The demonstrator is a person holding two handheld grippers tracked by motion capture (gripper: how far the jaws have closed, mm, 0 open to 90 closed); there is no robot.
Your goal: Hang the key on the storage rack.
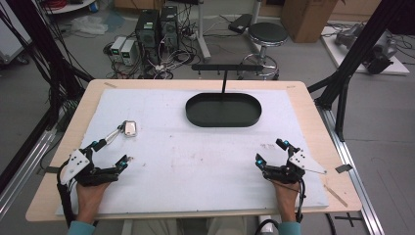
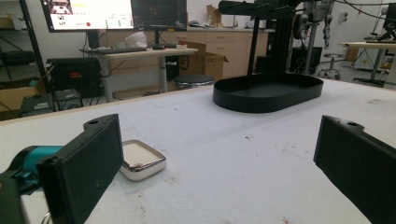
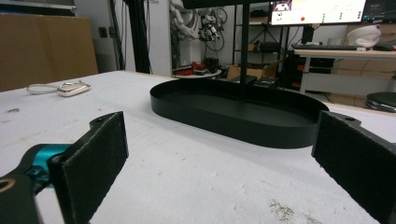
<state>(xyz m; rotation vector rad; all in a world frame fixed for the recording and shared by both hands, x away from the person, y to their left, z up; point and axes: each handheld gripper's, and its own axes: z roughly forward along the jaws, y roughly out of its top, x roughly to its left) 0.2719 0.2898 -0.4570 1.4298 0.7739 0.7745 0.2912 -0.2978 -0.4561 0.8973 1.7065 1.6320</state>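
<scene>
Left gripper (image 1: 111,153) rests on the white mat (image 1: 195,161), jaws spread wide, nothing between them. Silver watch (image 1: 130,128) lies flat on the mat just beyond the left gripper's outer jaw, well to the left of the black oval tray (image 1: 223,119) and nearer the person. In the left gripper view the watch (image 2: 141,159) sits just beside the left jaw, not touching. Right gripper (image 1: 270,151) on the mat, near side of the tray and to its right, jaws also released, empty.
</scene>
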